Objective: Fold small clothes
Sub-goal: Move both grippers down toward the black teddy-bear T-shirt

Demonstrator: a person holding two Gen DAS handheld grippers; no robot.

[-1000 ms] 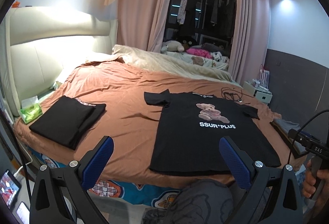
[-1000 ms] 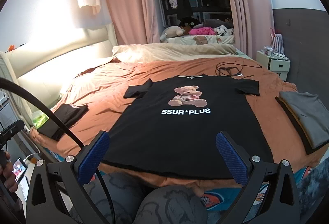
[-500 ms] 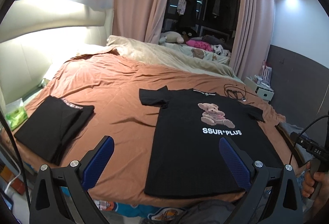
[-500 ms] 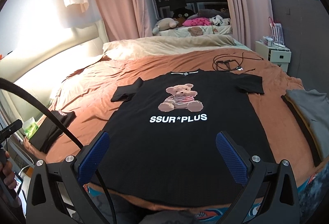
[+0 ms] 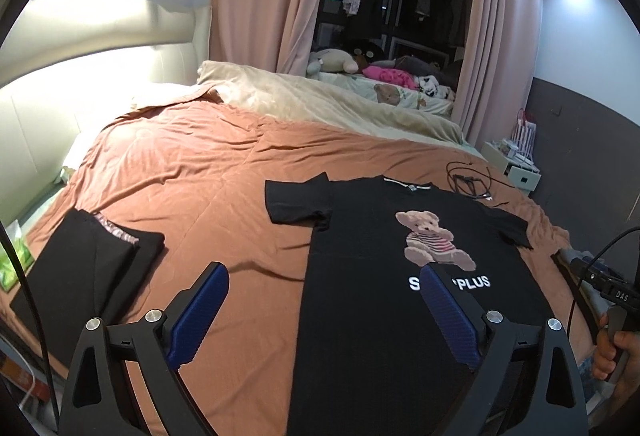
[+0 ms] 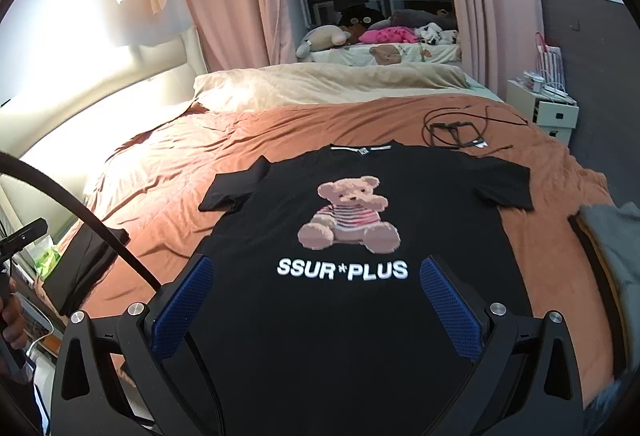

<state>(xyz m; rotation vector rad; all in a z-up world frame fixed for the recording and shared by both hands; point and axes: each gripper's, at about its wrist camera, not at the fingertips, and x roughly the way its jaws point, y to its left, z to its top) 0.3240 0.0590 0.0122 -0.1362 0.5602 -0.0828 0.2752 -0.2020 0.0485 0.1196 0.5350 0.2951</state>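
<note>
Black T-shirt (image 6: pixel 352 316) lies flat, print up, on the bed (image 5: pixel 224 171). Both tongs, left (image 5: pixel 320 320) and right (image 6: pixel 316 308), hang released above its hem. The approach looks underway; next, each grips 1 edge.

The black T-shirt (image 6: pixel 352 316) runs off the bottom of the right wrist view, so its hem stays unseen. In the left wrist view a blue finger pad (image 5: pixel 448 312) covers part of the white lettering (image 5: pixel 468 282) — only the ends read. The grey clothes (image 6: pixel 616 256) at the right edge are cut off and smeared. The green packet (image 5: pixel 12 260) is half out of frame. Items on the white bedside cabinet (image 6: pixel 548 107) are too small to tell apart.
</note>
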